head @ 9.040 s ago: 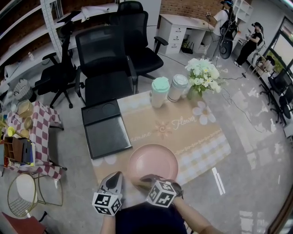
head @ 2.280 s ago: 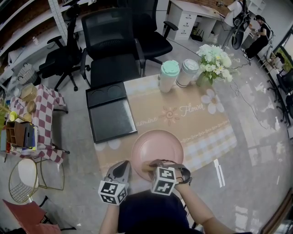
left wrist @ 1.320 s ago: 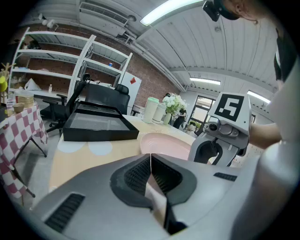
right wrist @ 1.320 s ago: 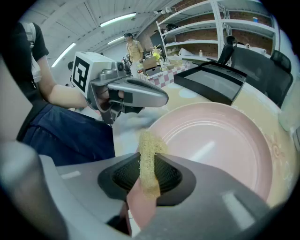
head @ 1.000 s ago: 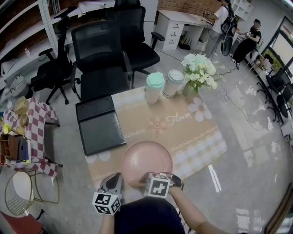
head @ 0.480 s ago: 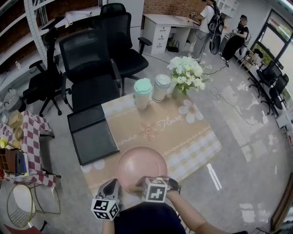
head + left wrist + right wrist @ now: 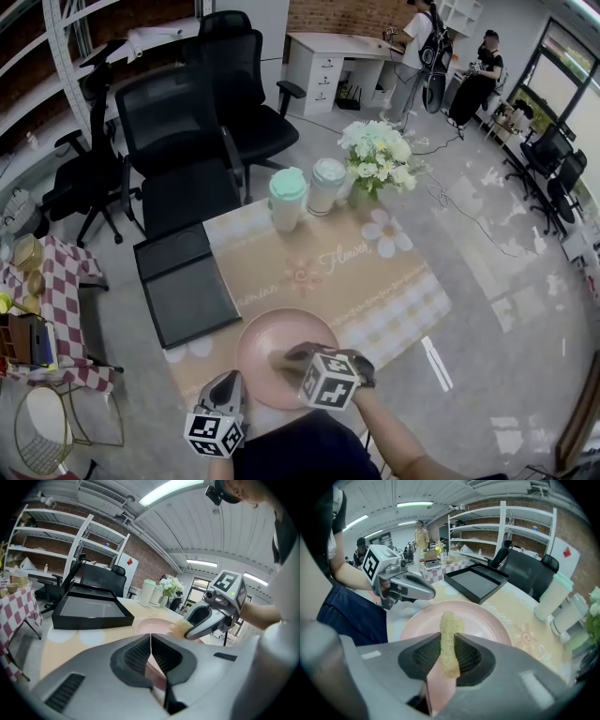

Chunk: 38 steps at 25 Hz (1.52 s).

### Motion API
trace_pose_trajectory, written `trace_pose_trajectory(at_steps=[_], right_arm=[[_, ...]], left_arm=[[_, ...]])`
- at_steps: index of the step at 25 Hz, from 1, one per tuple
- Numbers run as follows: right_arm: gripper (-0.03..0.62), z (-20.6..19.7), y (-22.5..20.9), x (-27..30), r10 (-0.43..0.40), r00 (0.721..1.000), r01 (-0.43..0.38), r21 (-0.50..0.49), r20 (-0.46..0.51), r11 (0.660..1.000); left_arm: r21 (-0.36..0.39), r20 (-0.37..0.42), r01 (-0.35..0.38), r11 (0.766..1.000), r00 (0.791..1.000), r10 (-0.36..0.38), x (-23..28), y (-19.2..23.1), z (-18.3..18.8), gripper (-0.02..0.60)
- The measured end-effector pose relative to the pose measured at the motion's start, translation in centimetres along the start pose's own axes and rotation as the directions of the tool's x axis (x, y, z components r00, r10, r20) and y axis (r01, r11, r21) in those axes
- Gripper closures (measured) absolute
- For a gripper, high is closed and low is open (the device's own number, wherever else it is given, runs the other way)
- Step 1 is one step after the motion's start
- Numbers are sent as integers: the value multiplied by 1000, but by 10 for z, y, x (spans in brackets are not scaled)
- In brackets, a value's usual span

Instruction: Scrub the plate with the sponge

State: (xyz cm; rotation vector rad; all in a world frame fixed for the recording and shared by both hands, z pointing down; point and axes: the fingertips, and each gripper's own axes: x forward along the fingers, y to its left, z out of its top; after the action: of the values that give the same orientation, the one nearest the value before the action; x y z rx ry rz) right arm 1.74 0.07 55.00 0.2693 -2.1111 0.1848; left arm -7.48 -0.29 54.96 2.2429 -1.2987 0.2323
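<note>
The jaws of my right gripper (image 7: 449, 653) are clamped on the sponge (image 7: 449, 630), a pale yellow, coarse, fibrous pad. It stands edge-up between them, with its front end sticking out over the plate (image 7: 483, 620). The jaws of my left gripper (image 7: 151, 644) are drawn almost together on a thin pink sliver. I take this to be the plate's near rim, though the view there is cramped.

So I judge the scrubbing is in hand, with one side steadying and the other rubbing. The plate is round, shallow and smooth matte pink, and it lies flat on the tabletop (image 7: 375, 272) just ahead of both pairs of jaws. Next I need to press the sponge onto the plate's floor and sweep it around while the left holds firm.

Beyond the plate, ahead of the right jaws, sits a black rectangular tray (image 7: 476, 583) with a raised rim. Farther off are two lidded cups (image 7: 287, 199) and white flowers (image 7: 378, 150).
</note>
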Motion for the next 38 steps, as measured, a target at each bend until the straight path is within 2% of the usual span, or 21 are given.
trace_pose_trajectory(at_steps=[4, 9, 12, 15, 19, 24, 31, 34, 38], right_arm=[[510, 8, -35, -12, -132, 990, 132, 0, 54, 991], [510, 15, -67, -20, -281, 956, 285, -41, 89, 958], [510, 20, -78, -20, -350, 930, 361, -97, 114, 927], [510, 20, -84, -13, -403, 908, 418, -198, 115, 887], [510, 14, -82, 0, -417, 905, 423, -275, 85, 863], [510, 11, -81, 0, -411, 907, 420, -250, 88, 873], [513, 12, -90, 4, -445, 891, 452, -269, 89, 851], [513, 9, -93, 11, -465, 883, 462, -309, 69, 831], [513, 9, -101, 18, -523, 849, 504, -397, 68, 767]], left_arm=[[0, 42, 19, 1000, 999, -19, 3, -3, 18, 569], [-2, 60, 33, 999, 998, -33, 8, -8, 28, 569], [-7, 65, 35, 999, 997, -35, 10, -8, 30, 569], [-14, 67, 33, 999, 997, -32, 12, -8, 30, 569], [-14, 61, 23, 1000, 998, -22, 11, -4, 29, 569], [-21, 59, 11, 1000, 998, -10, 10, -1, 27, 569], [-12, 39, -3, 1000, 999, 4, 11, 2, 23, 569], [-20, 35, -3, 1000, 999, 3, 11, -1, 21, 569], [-19, 33, 0, 1000, 999, 1, 12, -3, 20, 569]])
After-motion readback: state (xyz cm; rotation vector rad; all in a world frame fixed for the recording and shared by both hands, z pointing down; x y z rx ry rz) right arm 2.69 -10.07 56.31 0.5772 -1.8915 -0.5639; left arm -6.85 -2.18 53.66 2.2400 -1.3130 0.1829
